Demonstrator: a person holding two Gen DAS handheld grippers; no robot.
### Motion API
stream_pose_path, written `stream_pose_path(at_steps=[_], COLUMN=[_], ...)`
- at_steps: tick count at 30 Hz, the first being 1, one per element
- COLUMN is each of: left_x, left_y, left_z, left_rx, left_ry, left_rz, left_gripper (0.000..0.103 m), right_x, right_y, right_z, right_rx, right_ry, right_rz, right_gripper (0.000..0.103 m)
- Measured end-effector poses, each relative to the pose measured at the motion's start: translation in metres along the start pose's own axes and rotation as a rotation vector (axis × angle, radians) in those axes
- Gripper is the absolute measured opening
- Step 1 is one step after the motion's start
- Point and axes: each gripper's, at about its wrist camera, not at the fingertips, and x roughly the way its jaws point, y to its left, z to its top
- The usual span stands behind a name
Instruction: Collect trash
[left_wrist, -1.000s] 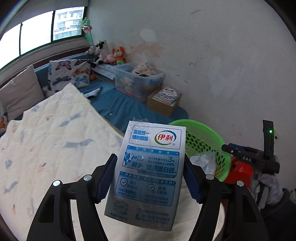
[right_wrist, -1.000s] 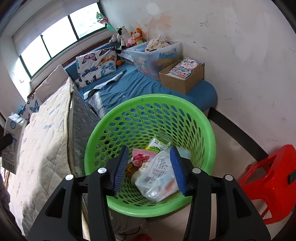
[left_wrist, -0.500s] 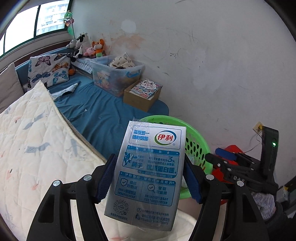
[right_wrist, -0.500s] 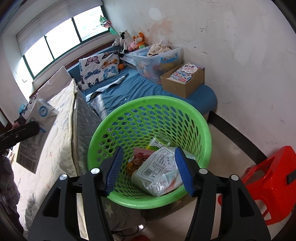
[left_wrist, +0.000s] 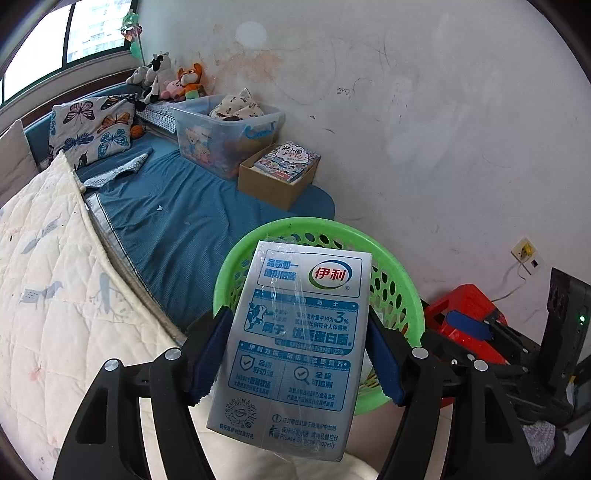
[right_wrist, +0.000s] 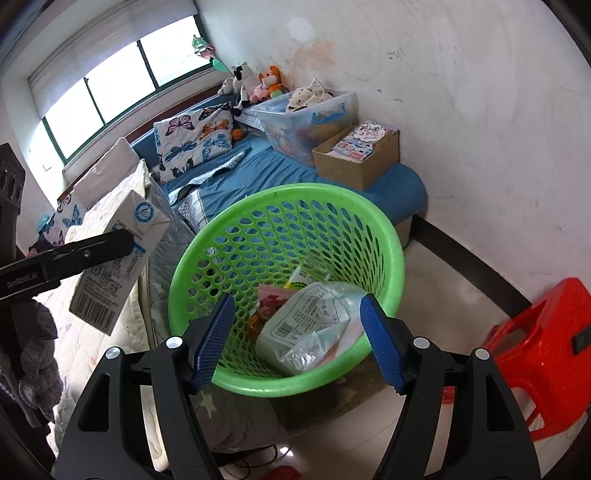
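Observation:
My left gripper (left_wrist: 295, 354) is shut on a white and blue milk carton (left_wrist: 295, 343) and holds it upright in the air, just before the rim of the green perforated basket (left_wrist: 402, 295). From the right wrist view the carton (right_wrist: 118, 258) hangs left of the basket (right_wrist: 280, 229), over the bed's edge. My right gripper (right_wrist: 299, 336) is open and empty above the basket's near rim. A clear plastic bag (right_wrist: 314, 321) and a pink wrapper (right_wrist: 273, 299) lie inside the basket.
A bed with a cream quilt (left_wrist: 55, 280) and blue sheet (left_wrist: 177, 221) lies left. A cardboard box of books (right_wrist: 358, 155) and a clear storage bin (right_wrist: 306, 118) stand by the wall. A red plastic stool (right_wrist: 543, 354) stands right of the basket.
My left gripper has carried the carton rightward toward the basket. My right gripper has opened, let the clear plastic bag drop into the basket, and drawn back a little.

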Motion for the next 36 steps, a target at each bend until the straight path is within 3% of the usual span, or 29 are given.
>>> stream_pose_path(at_steps=[3, 5, 12, 15, 25, 36], left_x=[0.001, -0.001, -0.017, -0.032, -0.095, -0.154], left_y=[-0.005, -0.008, -0.010, -0.006, 0.021, 0.060], left_z=[-0.002, -0.002, -0.003, -0.007, -0.026, -0.063], left_rx=[0.003, 0.012, 0.023, 0.014, -0.019, -0.122], left_ry=[0.004, -0.006, -0.037, -0.057, -0.134, -0.206], left_rz=[-0.010, -0.006, -0.001, 0.008, 0.114, 0.209], left_gripper=[0.068, 0.074, 0.075, 0.075, 0.082, 0.089], right_x=[-0.001, -0.003, -0.011, -0.016, -0.026, -0.035], right_y=[-0.001, -0.001, 0.006, 0.014, 0.056, 0.104], right_z=[-0.001, -0.002, -0.004, -0.004, -0.009, -0.014], right_rx=[0.004, 0.005, -0.006, -0.018, -0.101, -0.176], right_ry=[-0.001, -0.005, -0.021, -0.029, -0.041, -0.043], right_rz=[0.000, 0.002, 0.010, 0.017, 0.054, 0.108], right_gripper=[0.071, 0.071, 0.071, 0.076, 0.082, 0.085])
